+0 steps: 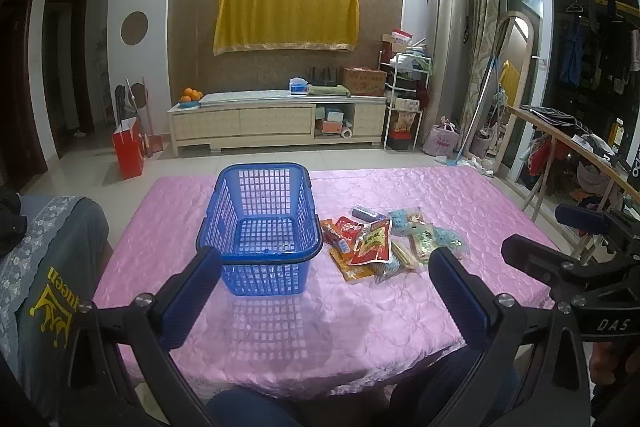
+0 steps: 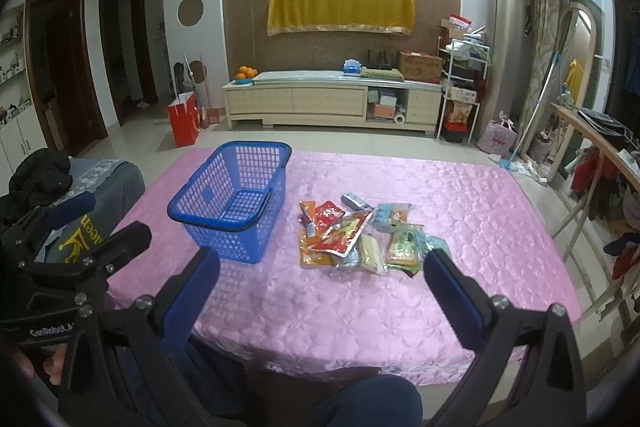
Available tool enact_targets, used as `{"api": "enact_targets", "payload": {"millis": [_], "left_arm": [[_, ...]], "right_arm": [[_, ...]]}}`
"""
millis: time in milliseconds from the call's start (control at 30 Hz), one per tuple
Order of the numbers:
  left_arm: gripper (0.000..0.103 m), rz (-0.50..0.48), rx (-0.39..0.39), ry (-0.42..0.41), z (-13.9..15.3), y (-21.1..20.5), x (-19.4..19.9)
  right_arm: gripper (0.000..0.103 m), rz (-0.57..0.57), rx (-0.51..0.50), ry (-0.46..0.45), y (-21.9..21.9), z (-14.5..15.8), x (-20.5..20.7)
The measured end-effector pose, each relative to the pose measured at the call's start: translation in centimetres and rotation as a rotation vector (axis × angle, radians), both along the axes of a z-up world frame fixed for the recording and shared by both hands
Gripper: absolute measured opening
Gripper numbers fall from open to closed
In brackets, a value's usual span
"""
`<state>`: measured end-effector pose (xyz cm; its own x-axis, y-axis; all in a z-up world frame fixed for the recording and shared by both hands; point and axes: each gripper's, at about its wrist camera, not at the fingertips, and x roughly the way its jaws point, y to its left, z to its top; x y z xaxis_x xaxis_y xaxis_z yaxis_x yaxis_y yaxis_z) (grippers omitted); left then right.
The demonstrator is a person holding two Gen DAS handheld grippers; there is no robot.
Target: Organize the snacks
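Note:
An empty blue plastic basket (image 1: pixel 262 227) stands on the pink tablecloth (image 1: pixel 280 327). It also shows in the right wrist view (image 2: pixel 234 199). A pile of snack packets (image 1: pixel 384 243) lies just right of it, with a red packet (image 1: pixel 370 243) on top; the pile shows in the right wrist view too (image 2: pixel 356 235). My left gripper (image 1: pixel 326 271) is open and empty, above the table's near part, in front of the basket. My right gripper (image 2: pixel 322 267) is open and empty, in front of the snack pile. The right gripper also appears at the right edge of the left wrist view (image 1: pixel 560 239).
A chair draped with a grey cloth (image 1: pixel 48 267) stands at the table's left. A wooden rack with clothes (image 2: pixel 600 155) stands to the right. A TV cabinet (image 1: pixel 276 123) and a red bag (image 1: pixel 128 151) are on the floor beyond the table.

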<state>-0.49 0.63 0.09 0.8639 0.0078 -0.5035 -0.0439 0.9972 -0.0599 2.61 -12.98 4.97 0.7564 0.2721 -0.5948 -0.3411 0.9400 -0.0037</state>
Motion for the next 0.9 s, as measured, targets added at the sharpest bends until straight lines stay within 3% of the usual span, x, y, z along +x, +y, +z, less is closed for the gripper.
{"api": "enact_targets", "payload": {"millis": [900], "left_arm": [[0.102, -0.003, -0.006, -0.007, -0.29, 0.13, -0.39]], "right_arm": [[0.103, 0.003, 0.002, -0.001, -0.22, -0.28, 0.22]]}}
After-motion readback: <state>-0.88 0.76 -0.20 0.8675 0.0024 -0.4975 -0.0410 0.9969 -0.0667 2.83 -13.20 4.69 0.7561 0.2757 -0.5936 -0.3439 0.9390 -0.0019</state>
